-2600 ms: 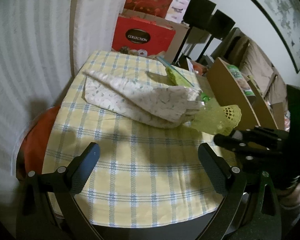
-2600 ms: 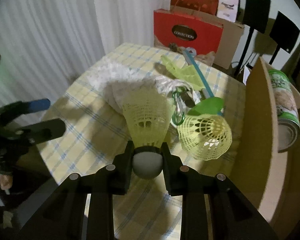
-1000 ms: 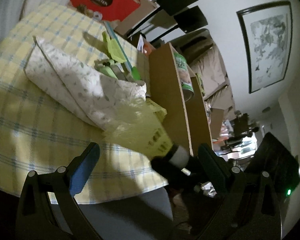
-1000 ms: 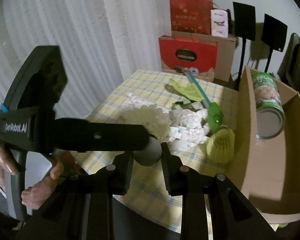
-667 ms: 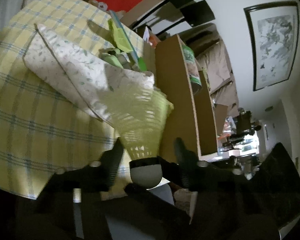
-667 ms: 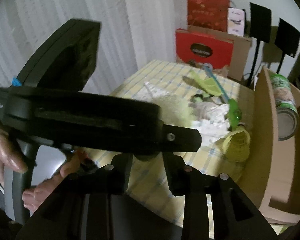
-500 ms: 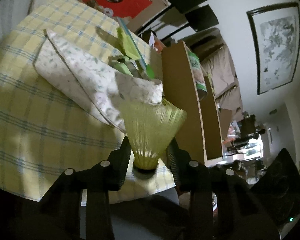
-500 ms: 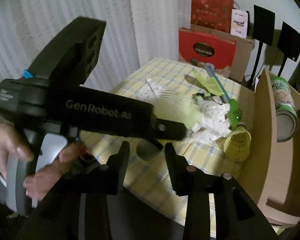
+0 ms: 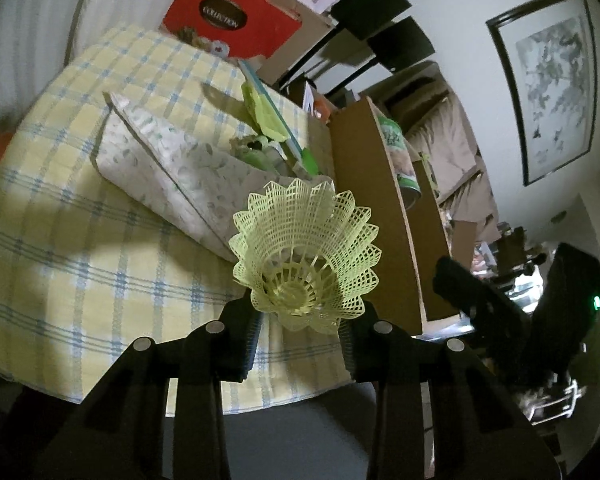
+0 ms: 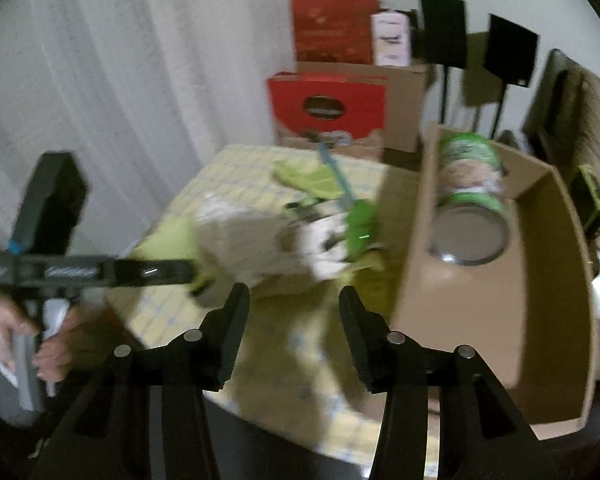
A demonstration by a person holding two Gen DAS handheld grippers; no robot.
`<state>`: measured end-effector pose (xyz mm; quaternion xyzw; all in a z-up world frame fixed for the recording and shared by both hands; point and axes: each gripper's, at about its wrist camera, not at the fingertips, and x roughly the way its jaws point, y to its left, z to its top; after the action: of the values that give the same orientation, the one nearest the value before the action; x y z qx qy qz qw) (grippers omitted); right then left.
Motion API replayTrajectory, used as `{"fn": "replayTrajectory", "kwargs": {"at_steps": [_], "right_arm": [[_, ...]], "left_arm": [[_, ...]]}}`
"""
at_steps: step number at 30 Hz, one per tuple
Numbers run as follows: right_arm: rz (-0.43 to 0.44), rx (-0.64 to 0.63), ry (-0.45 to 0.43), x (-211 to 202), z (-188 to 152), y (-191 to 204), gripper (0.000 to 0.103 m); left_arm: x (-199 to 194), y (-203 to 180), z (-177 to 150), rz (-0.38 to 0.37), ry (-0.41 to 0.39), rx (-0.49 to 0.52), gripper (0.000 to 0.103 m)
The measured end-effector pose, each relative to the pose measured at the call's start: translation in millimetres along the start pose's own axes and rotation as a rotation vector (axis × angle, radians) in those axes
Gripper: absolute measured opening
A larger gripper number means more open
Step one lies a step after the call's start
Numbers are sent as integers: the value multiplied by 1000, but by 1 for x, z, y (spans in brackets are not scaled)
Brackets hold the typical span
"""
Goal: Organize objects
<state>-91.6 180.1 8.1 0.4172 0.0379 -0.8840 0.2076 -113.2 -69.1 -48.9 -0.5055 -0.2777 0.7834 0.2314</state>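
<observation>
**Shuttlecock passed to the left hand-held gripper**

Left hand-held gripper [image 9: 300, 334] is clenched on the base of a yellow-green mesh shuttlecock [image 9: 306, 258], whose open skirt flares away from the camera above the near edge of the tabletop [image 9: 80, 240]. Its jaws closed in onto the shuttlecock within the last second. A yellow and blue check cloth covers the tabletop. On it, behind the shuttlecock, lies a folded floral cloth [image 9: 160, 168], and past that a small heap of green things with a blue rod [image 9: 276, 114] slanting across them.

Right hand-held gripper [image 10: 292, 316] is released: its 2 jaws stand apart with nothing between them, and they have just been opening. It hangs above the near edge of the tabletop, beside an open cardboard box [image 10: 548, 300] that sits to the right of the tabletop. In the box a can with a green label [image 10: 472, 200] lies on its side, its metal end toward the camera. The right wrist view is blurred, so small things on the tabletop are hard to tell apart there. In that view the left hand-held gripper reaches in from the left, and a person's hand [image 10: 32, 344] grips its handle.

A red box [image 9: 232, 28] stands beyond the far end of the tabletop, in front of a pale curtain [image 10: 100, 60].
</observation>
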Motion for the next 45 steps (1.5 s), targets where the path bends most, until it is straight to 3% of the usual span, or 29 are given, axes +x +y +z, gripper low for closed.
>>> {"fn": "replayTrajectory", "kwargs": {"at_steps": [7, 12, 16, 21, 27, 37, 45], "right_arm": [[-72, -22, 42, 19, 18, -13, 48], [-142, -124, 105, 44, 28, -5, 37], [-136, -134, 155, 62, 32, -4, 36], [-188, -138, 224, 89, 41, -7, 34], [-239, -153, 311, 117, 54, -12, 24], [-350, -231, 459, 158, 47, -12, 16], [-422, -347, 542, 169, 31, 0, 29]], "left_arm": [[-12, 0, 1, 33, -30, 21, 31], [-14, 1, 2, 41, -30, 26, 31], [-11, 1, 2, 48, -27, 25, 31], [-9, 0, 2, 43, -20, 29, 31], [-11, 0, 3, 36, -25, 33, 32], [-13, 5, 5, 20, -29, 29, 32], [-12, 8, 4, 5, -28, 21, 32]]}}
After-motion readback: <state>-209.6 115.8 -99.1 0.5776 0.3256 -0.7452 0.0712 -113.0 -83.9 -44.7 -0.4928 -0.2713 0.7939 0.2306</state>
